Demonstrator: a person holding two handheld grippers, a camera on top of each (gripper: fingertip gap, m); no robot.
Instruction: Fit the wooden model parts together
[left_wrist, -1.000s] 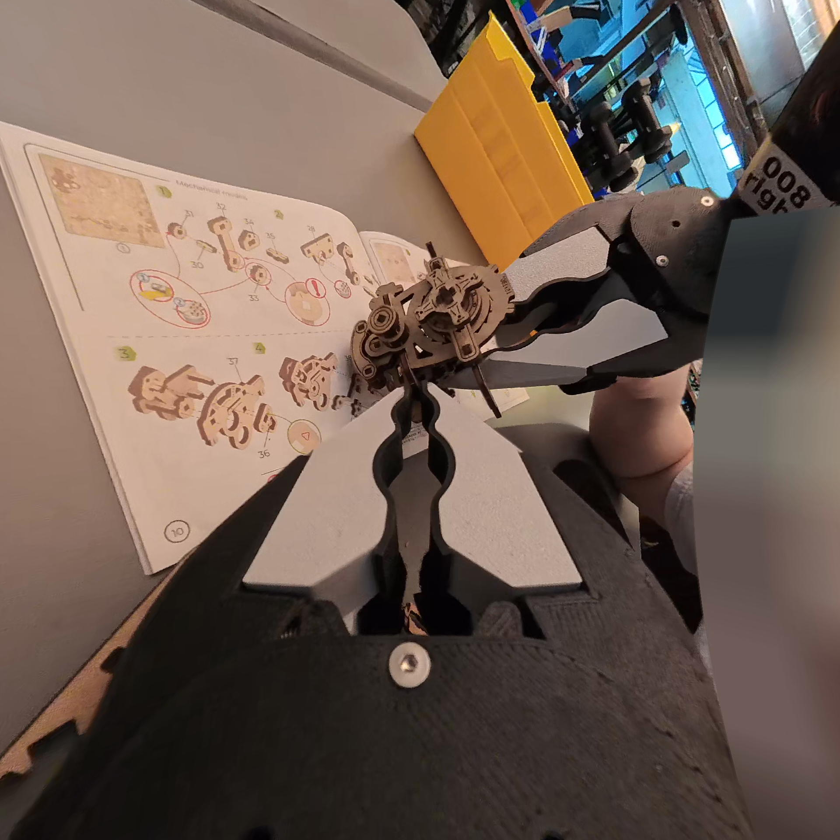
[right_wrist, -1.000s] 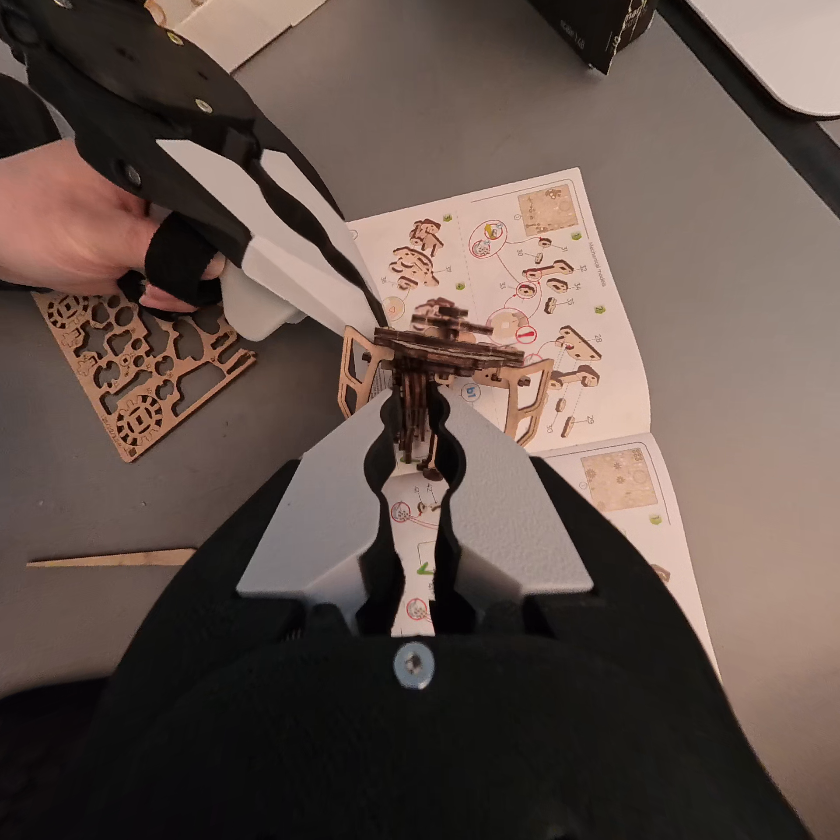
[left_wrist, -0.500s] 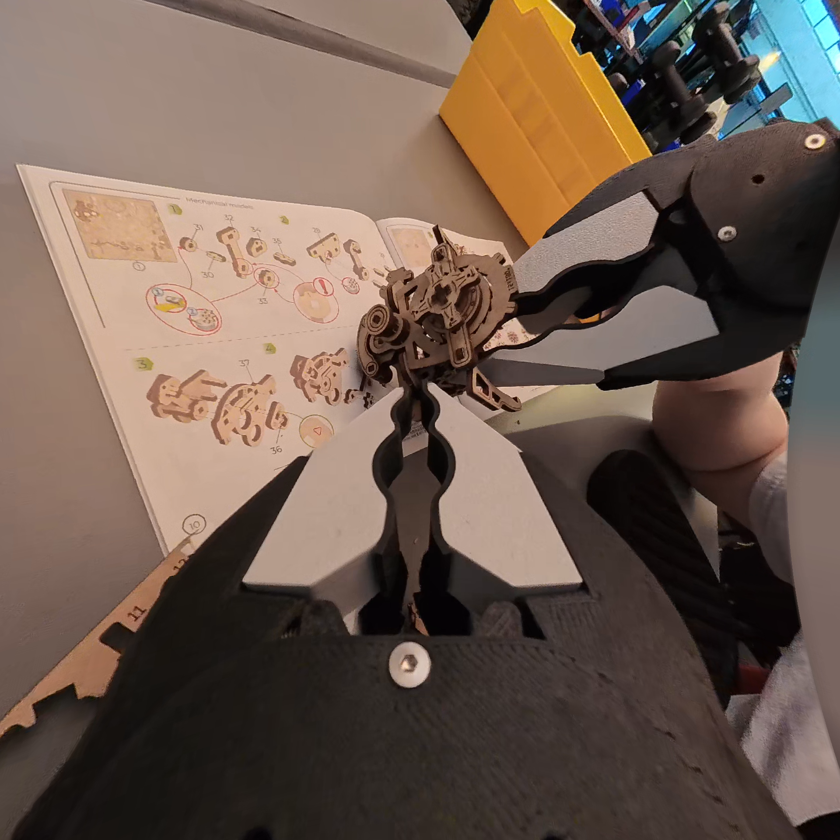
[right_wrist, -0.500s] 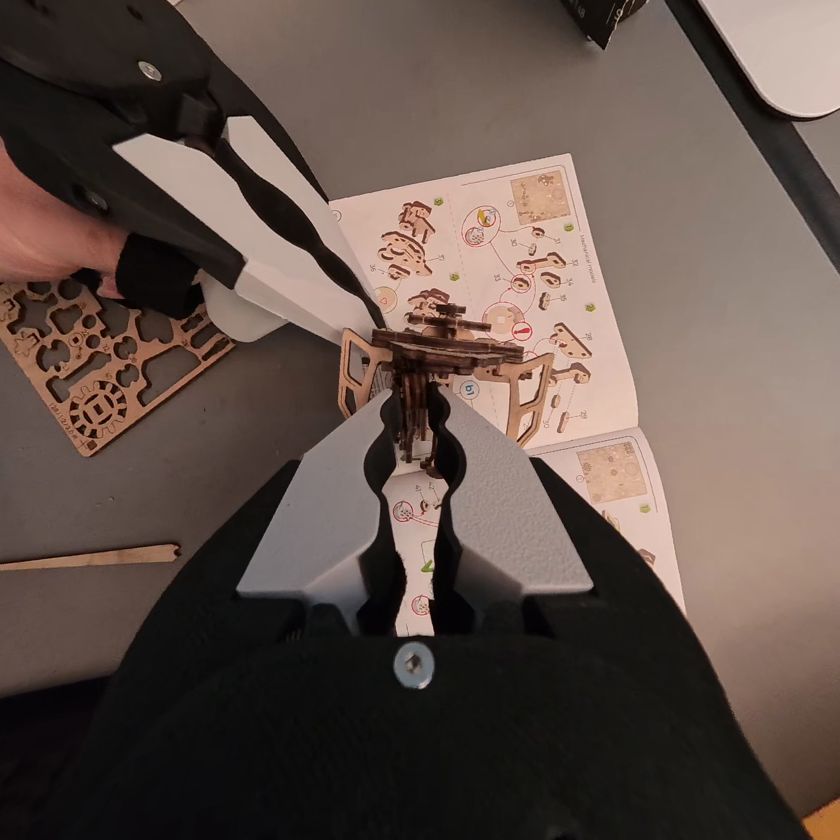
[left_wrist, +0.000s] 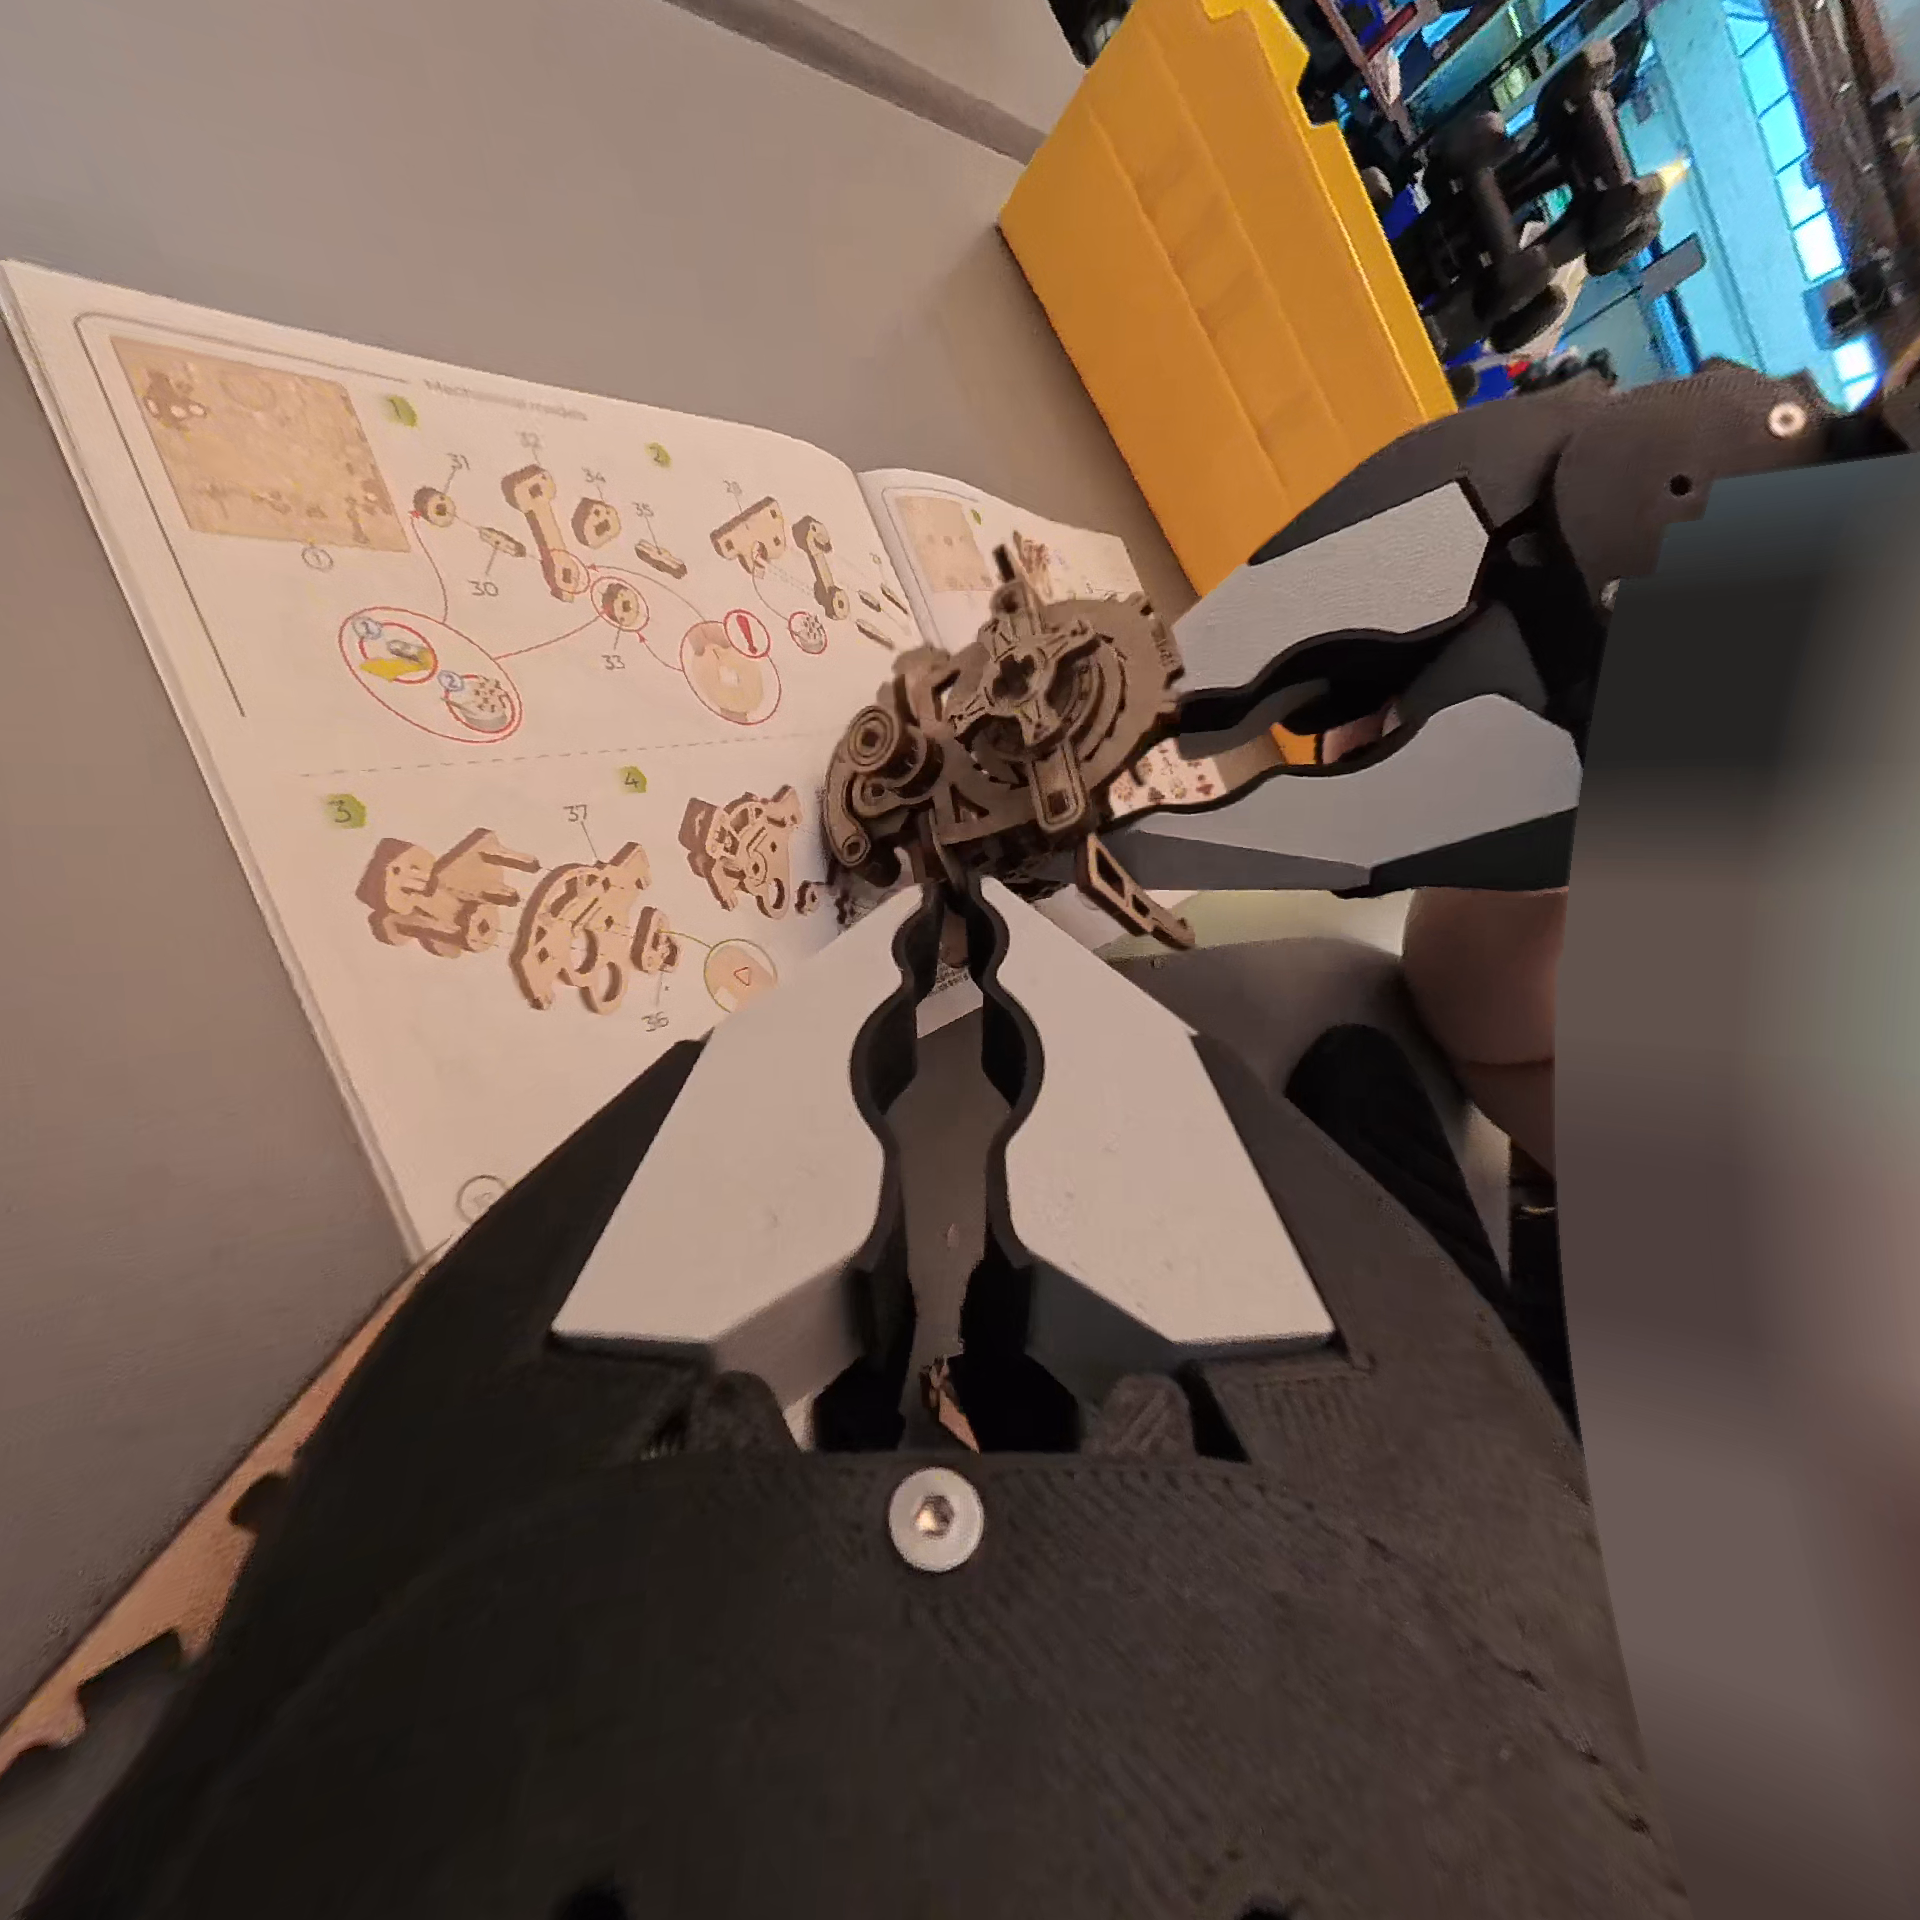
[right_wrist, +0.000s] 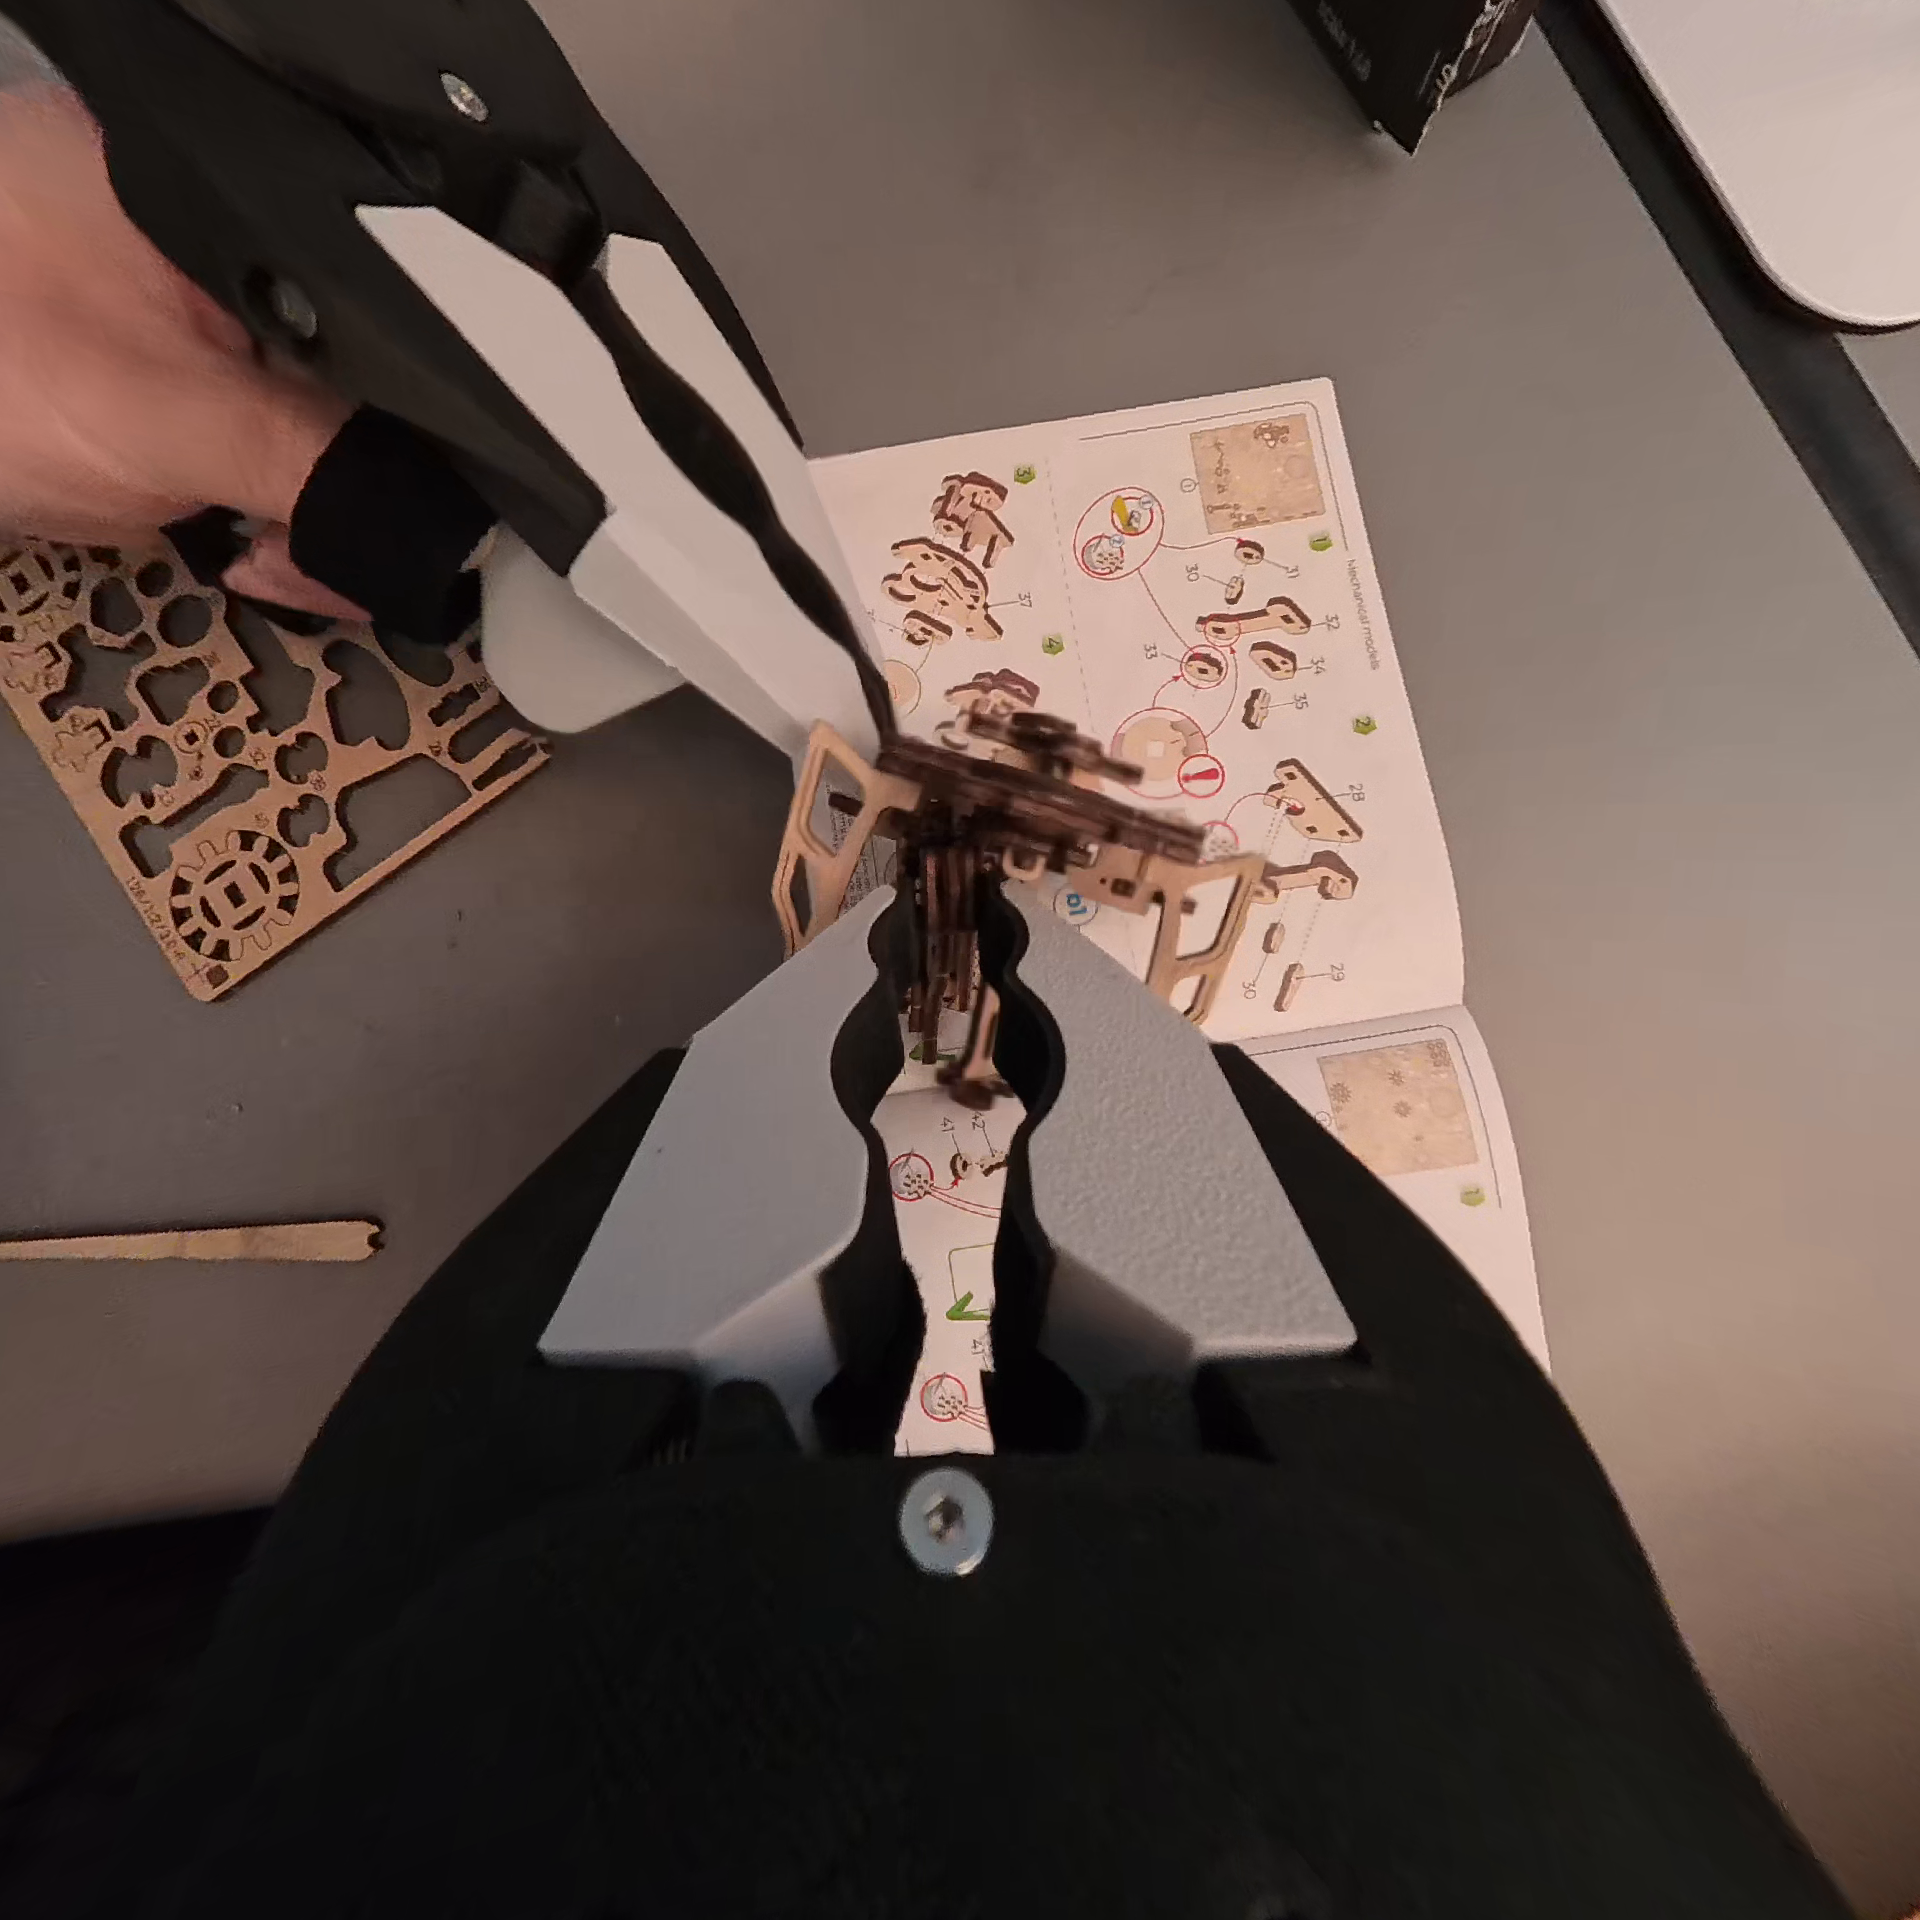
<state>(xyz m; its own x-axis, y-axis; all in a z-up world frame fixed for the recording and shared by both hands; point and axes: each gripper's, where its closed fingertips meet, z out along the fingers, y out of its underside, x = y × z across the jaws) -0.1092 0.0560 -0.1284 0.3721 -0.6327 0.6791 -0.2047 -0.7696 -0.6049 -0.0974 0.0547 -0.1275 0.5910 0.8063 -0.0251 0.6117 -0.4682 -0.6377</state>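
Observation:
A small wooden model (left_wrist: 1018, 717) of gears and flat legs hangs in the air above an open instruction booklet (left_wrist: 520, 727). My left gripper (left_wrist: 951, 904) is shut on a thin part at the model's lower edge. My right gripper (left_wrist: 1143, 743) comes in from the right and is shut on the model's other side. In the right wrist view the model (right_wrist: 1039, 800) is tilted and blurred, with its stacked middle part between my right gripper's (right_wrist: 945, 914) fingers. My left gripper (right_wrist: 873, 717) reaches it from the upper left, held by a hand.
The booklet (right_wrist: 1299, 675) lies on a grey table (right_wrist: 1143, 208). A punched-out wooden part sheet (right_wrist: 208, 779) and a thin wooden strip (right_wrist: 187, 1242) lie to the left. A yellow bin (left_wrist: 1226, 291) stands at the table's edge. A black box (right_wrist: 1423, 52) and a white object (right_wrist: 1787, 135) are at the far side. Only a small space, under 4 cm, lies between the two pairs of fingers.
The model has tilted in the right wrist view, its right side lower, and is now blurred. Both grippers stay shut on it and have shifted slightly over the booklet.

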